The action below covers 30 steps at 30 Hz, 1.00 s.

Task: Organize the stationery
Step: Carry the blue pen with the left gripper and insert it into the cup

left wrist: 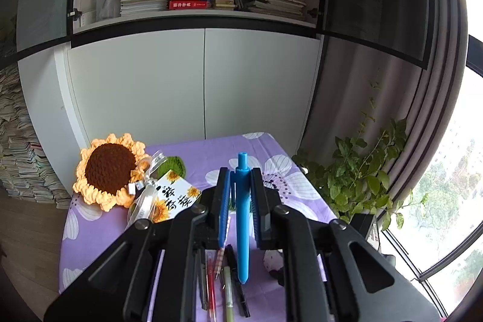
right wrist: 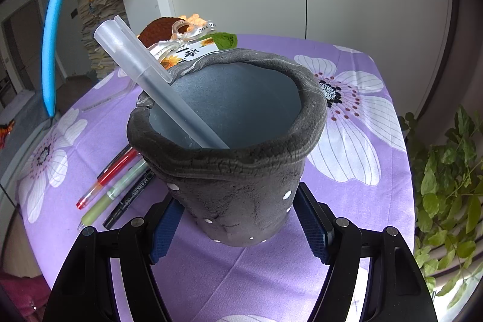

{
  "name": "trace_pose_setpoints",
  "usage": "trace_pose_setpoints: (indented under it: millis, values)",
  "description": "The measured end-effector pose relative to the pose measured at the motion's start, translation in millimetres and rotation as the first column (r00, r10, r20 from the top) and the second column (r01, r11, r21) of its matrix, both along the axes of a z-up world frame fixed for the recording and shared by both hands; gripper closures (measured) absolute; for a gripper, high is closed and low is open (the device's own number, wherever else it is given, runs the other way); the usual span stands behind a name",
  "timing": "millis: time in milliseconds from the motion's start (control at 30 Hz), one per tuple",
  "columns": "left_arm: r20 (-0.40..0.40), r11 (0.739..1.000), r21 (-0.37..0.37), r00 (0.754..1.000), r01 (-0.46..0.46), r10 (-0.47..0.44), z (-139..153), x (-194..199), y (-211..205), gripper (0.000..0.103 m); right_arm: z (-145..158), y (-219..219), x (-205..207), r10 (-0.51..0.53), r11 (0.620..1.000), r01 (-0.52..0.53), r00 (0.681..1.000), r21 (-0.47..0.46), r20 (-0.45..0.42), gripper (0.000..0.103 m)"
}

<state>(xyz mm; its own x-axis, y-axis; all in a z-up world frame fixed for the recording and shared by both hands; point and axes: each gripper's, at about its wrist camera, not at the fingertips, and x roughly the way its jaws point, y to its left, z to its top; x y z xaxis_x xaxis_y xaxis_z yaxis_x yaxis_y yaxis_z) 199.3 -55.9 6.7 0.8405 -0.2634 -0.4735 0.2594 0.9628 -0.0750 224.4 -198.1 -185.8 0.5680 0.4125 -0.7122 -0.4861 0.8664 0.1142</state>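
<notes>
The left gripper [left wrist: 240,201] has its jaws drawn narrow and clamped on a blue pen [left wrist: 242,219], which stands almost upright in the centre of the left wrist view, its clicker end poking above the pads and its tip hanging clear of the table [left wrist: 211,153]. In the right wrist view the same blue pen [right wrist: 51,50] shows as a curved streak at the upper left, well apart from the pot. The pen looks light, stiff and smooth, a plastic barrel that could slip or swivel if pinched near one end; the present hold on the upper part of the barrel seems sound for lowering it tip first.

The right gripper [right wrist: 238,227] has its jaws spread around the base of a grey pen pot [right wrist: 241,186] in the middle of its frame, the ribbed blue pads appearing to press on both sides to steady it. The pot looks like rough, hand-shaped clay with a thick wavy rim: probably weighty, rigid and liable to chip, so a low grip on the body suits it better than the rim. A frosted pen [right wrist: 157,83] already leans inside against the left of the rim.

Lower left of that frame, beside the pot, lie a red pen [right wrist: 105,183], a pale green pen [right wrist: 111,195] and a black marker [right wrist: 129,201], all slim and light, best taken mid-barrel.
</notes>
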Motion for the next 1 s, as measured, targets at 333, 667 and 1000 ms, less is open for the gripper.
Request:
trace_pose_setpoints:
  millis: [333,667,1000]
  values:
    - [0.032,0.997,-0.069,0.999,0.042,-0.040,0.9,32.9,-38.8,0.092,-0.1,0.3,0.2,0.002,1.000,-0.002,1.000,0.002,-0.001,0.030]
    - [-0.051,0.995,0.003,0.994,0.099,-0.099,-39.8,32.9,-59.1,0.092,0.1,0.0,0.2,0.003,1.000,-0.003,1.000,0.004,-0.002,0.030]
    - [-0.141,0.994,0.030,0.985,0.107,-0.102,-74.4,20.6,-48.9,0.091,0.0,-0.3,0.2,0.002,1.000,-0.002,1.000,0.005,-0.003,0.030]
